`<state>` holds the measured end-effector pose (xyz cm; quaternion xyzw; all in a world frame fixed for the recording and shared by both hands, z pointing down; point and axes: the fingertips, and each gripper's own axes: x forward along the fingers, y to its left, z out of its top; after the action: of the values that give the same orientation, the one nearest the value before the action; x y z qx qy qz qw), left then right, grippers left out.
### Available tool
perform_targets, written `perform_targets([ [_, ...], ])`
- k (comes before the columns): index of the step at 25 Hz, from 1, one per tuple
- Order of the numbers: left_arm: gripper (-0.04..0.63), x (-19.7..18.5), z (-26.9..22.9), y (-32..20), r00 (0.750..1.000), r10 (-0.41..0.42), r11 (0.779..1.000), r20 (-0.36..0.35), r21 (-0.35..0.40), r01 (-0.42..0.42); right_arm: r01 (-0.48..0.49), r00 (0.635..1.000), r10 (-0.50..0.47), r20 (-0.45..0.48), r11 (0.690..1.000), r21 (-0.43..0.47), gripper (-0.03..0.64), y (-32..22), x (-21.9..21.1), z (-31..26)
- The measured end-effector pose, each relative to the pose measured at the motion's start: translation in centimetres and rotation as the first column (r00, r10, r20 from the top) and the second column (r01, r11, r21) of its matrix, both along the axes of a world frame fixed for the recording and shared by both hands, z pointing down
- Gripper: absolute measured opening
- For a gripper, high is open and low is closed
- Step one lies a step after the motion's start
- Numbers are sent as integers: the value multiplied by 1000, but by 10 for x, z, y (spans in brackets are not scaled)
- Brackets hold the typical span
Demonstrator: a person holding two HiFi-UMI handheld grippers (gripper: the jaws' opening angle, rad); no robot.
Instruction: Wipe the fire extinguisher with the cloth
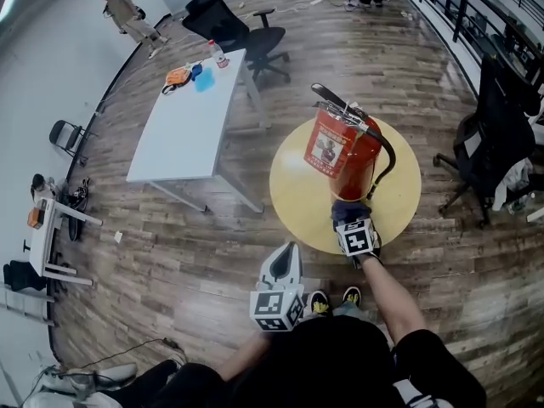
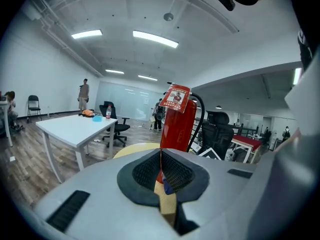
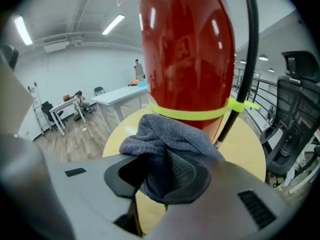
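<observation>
Fire extinguisher (image 1: 357, 164), a tall red metal cylinder with a black handle on top, stands upright near the middle of the round yellow table (image 1: 297, 201), straight ahead of me. My right gripper (image 3: 162, 176) reaches out to the foot of it. My left gripper (image 2: 161, 171) hangs low and close to my body, well apart from the cylinder, with its dark pads pressed together on nothing.

The right jaws pinch a bunched grey-blue terry cloth (image 3: 167, 136), and a good fold of it spills out ahead of the pads. That fold lies against the lower red wall, just under the thin yellow-green strap (image 3: 195, 115) that rings the cylinder. A slim black hose (image 3: 245, 59) runs down the side to my right, held in by that strap. A small printed label (image 1: 325, 147) hangs high on the body.

I judge that the wiping step itself is in hand, down at the bottom band. Most of the wall above the strap looks to be left for me. The next move calls for a firm pinch so the cloth does not slip out, and a steady press as I draw it up or round the curve. I should skirt the hose and strap, and my idle left tongs could brace the top against tipping
</observation>
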<state>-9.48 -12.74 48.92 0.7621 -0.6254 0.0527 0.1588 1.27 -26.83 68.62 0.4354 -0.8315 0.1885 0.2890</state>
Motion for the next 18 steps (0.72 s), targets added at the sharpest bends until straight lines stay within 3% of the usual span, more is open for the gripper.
perform_targets([
  [5, 23, 0, 4, -1, 1000, 7, 1000, -4, -19, -7, -91, 994, 91, -66, 996, -4, 109, -12, 65, 17],
  [8, 23, 7, 7, -5, 999, 32, 999, 2, -21, -32, -195, 980, 196, -33, 980, 47, 109, -31, 114, 7],
  [10, 23, 12, 9, -7, 999, 49, 999, 4, -24, -48, -128, 991, 131, -28, 987, 95, 109, -37, 120, -3],
  [13, 23, 19, 12, -9, 997, 71, 997, 11, -33, -70, -32, 995, 41, -93, 995, 93, 109, -39, 113, 1],
  [18, 23, 18, 11, -7, 998, 63, 997, 24, -49, -62, -72, 994, 72, -84, 997, 7, 109, -56, 115, 31],
])
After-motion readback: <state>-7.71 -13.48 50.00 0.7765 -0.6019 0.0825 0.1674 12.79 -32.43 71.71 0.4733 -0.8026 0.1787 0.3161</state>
